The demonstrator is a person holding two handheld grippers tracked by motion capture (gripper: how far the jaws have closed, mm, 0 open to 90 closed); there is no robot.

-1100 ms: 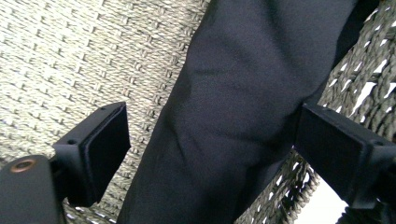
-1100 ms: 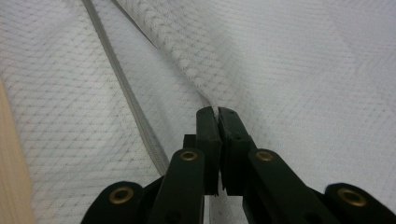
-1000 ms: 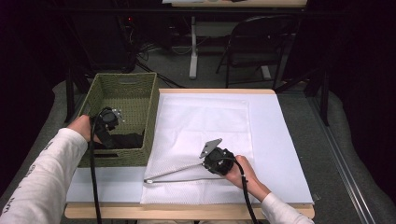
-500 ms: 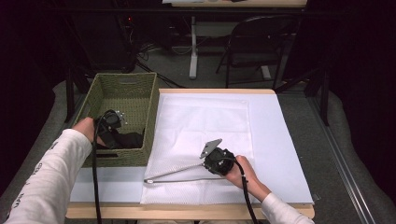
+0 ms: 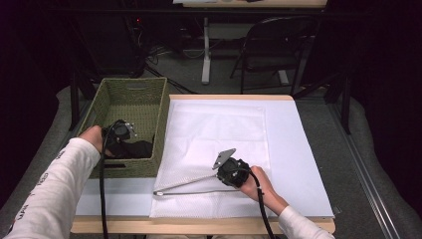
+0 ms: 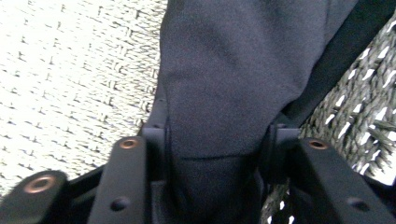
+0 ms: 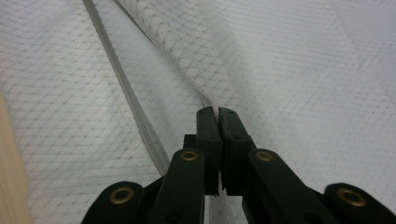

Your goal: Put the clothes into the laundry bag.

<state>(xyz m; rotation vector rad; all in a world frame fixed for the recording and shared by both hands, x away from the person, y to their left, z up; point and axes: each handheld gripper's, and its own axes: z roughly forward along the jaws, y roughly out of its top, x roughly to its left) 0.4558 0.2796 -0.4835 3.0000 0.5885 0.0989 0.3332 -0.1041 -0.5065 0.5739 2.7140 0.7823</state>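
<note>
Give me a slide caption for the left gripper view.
Left hand-held gripper closing on dark cloth inside the woven basket.

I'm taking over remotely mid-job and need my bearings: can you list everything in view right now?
Woven basket: one, olive green, table's left end.
Dark garment: one, black, inside the basket, between the left gripper's jaws.
Mesh zip bag: one, white, flat on the table, zip open along the near part.
Table: one, white cover, wooden edge.
Chair: one, dark, beyond the table.
Left gripper: black, in the basket, jaws just closing on the garment.
Right gripper: black, shut on the bag's zip edge.
</note>
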